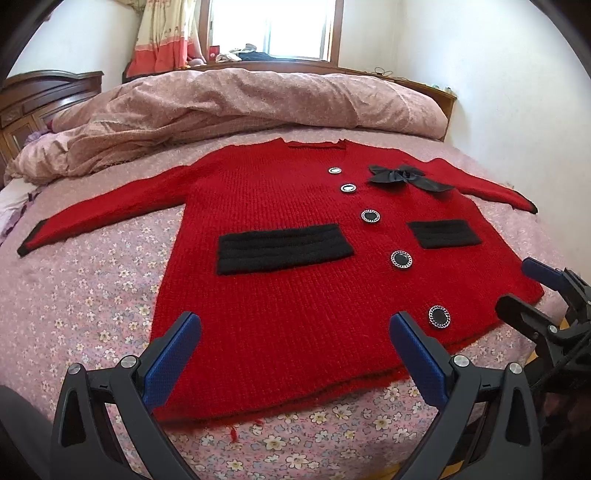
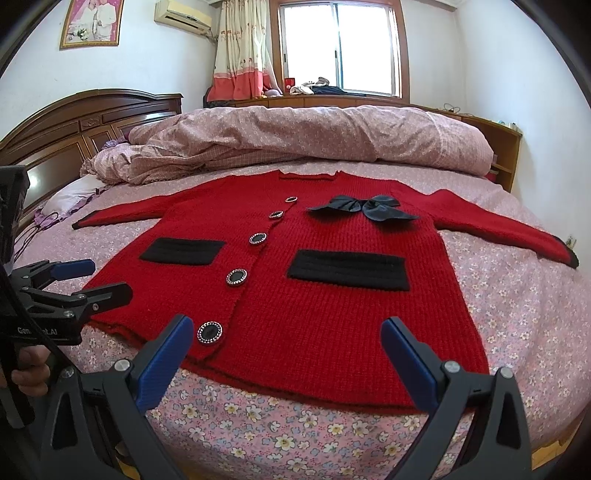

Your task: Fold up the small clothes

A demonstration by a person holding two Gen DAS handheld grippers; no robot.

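White lettering on left tongs (image 2: 92, 280) body, partly hidden, unreadable in full

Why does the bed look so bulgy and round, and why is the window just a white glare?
Both views use fisheye lenses, so the bed bows outward and black corners frame each picture. In the left wrist view the window is blown out white; in the right wrist view too, though its frame shows. The red cardigan stays sharp and evenly lit in both.

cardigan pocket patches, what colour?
Black, ribbed knit, on the red cardigan. The pocket patches show best in the right wrist view.
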